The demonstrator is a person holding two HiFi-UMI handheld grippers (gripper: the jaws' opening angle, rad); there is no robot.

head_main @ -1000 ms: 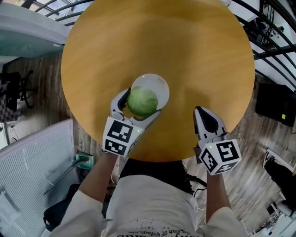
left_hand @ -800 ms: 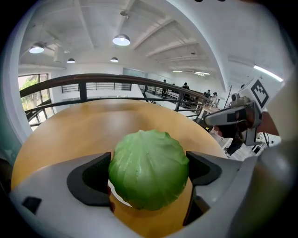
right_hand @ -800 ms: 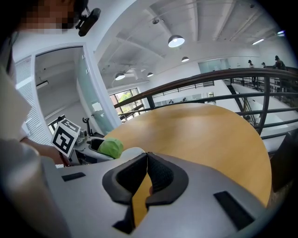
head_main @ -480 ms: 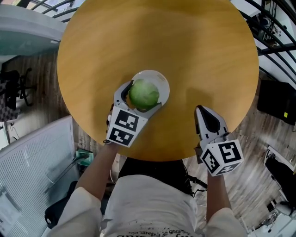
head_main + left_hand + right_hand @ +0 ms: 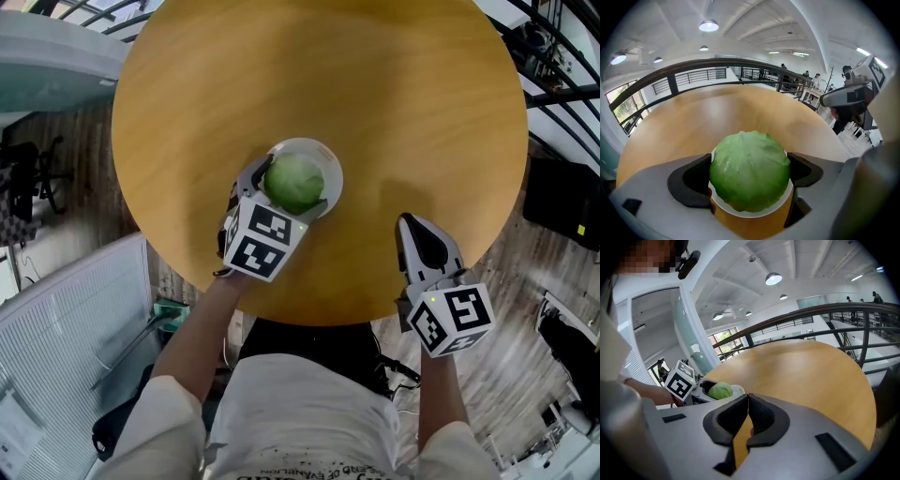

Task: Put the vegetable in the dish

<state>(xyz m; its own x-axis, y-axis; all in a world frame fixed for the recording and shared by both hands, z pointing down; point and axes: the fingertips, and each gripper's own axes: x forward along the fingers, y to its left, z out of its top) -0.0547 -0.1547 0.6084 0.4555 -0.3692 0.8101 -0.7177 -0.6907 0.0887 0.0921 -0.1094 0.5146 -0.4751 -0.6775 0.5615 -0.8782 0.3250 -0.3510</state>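
1. The left gripper (image 5: 287, 191) had its 2 jaws spread wide and pressed against either side of the cabbage (image 5: 294, 181), a broad hold that suited a round head liable to roll.
2. The cabbage sat directly over the white dish (image 5: 330, 169) and hid most of it. Whether it rested in the dish or hung just above was unclear.
3. The right gripper (image 5: 747, 411) was closed on nothing, well apart from the dish near the table (image 5: 394, 84) edge, probably parked clear of the drop.
4. Letting go looked like the remaining step.
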